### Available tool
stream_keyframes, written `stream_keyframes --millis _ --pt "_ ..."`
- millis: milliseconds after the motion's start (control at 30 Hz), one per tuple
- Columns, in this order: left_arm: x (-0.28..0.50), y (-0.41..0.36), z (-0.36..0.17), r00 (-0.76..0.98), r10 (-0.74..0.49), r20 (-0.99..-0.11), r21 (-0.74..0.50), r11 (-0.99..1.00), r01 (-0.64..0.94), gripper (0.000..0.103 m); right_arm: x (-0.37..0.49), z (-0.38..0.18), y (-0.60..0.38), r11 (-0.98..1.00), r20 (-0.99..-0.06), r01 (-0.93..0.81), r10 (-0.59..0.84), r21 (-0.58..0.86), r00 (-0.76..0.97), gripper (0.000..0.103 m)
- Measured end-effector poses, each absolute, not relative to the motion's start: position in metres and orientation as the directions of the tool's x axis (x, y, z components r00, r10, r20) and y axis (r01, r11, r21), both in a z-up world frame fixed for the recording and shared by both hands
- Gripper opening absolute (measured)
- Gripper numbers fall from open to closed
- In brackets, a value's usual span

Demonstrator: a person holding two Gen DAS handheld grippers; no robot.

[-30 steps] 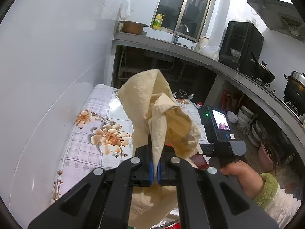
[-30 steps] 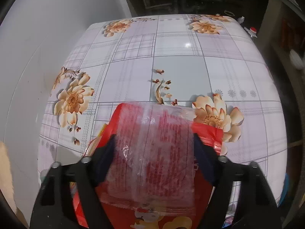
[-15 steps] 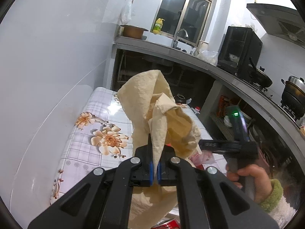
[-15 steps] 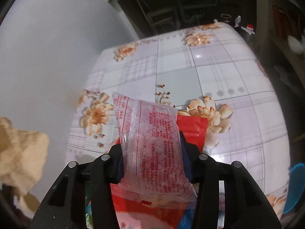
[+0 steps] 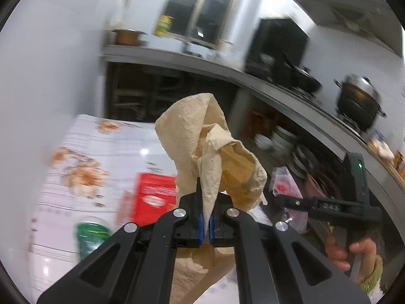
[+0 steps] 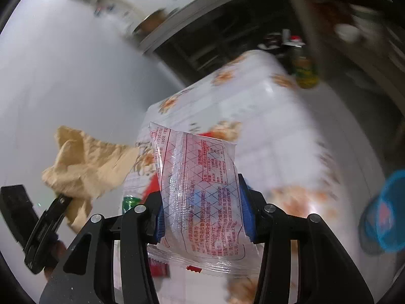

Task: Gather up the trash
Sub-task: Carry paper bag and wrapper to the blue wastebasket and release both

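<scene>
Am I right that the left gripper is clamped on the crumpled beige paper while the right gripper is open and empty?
Not quite. The left gripper is clamped on the crumpled beige paper, but the right gripper is not empty: the right wrist view shows it shut on a clear printed wrapper.

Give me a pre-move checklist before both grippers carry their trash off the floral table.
1. Left gripper shut on the crumpled tan paper napkin: ok.
2. Right gripper shut on the clear red-printed plastic wrapper: ok.
3. Both pieces lifted off the floral tablecloth: ok.
4. Bin location: cannot tell; only a blurred blue round container shows.
5. Table cleared: not ok; red packet and green can remain.
</scene>
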State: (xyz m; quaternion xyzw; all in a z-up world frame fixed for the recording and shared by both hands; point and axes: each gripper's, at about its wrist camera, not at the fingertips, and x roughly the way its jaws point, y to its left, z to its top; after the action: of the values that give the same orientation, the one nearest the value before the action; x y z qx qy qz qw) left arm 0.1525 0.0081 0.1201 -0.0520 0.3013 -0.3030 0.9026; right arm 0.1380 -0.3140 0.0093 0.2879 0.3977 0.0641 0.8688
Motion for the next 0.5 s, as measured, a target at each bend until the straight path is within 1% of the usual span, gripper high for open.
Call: stream_keyframes --millis 100,200,300,400,500 --pt "0.141 -0.037 0.114 0.557 -0.630 -0.541 -0.279 0.759 0.588 0.003 0.090 -0.006 -0.355 0.778 -0.645 0.213 0.297 0.591 0.705 0.045" --pt "0.128 -0.092 0.110 0.464 -0.675 -0.573 -0.272 0.691 0.669 0.003 0.039 -0.026 -0.402 0.708 -0.646 0.333 0.225 0.622 0.729 0.045" --pt "0.118 -0.153 0.101 0.350 -0.707 -0.615 -0.293 0.616 0.731 0.003 -0.007 -0.047 -0.446 0.624 -0.659 0.448 0.146 0.640 0.737 0.045" --pt "0.109 -0.220 0.085 0.224 -0.711 -0.667 -0.327 0.549 0.769 0.003 -0.049 -0.072 -0.485 0.524 -0.677 0.545 0.085 0.654 0.731 0.046" --pt "0.101 -0.292 0.059 0.107 -0.674 -0.731 -0.360 0.514 0.778 0.003 -0.083 -0.100 -0.514 0.410 -0.685 0.608 0.058 0.680 0.726 0.046"
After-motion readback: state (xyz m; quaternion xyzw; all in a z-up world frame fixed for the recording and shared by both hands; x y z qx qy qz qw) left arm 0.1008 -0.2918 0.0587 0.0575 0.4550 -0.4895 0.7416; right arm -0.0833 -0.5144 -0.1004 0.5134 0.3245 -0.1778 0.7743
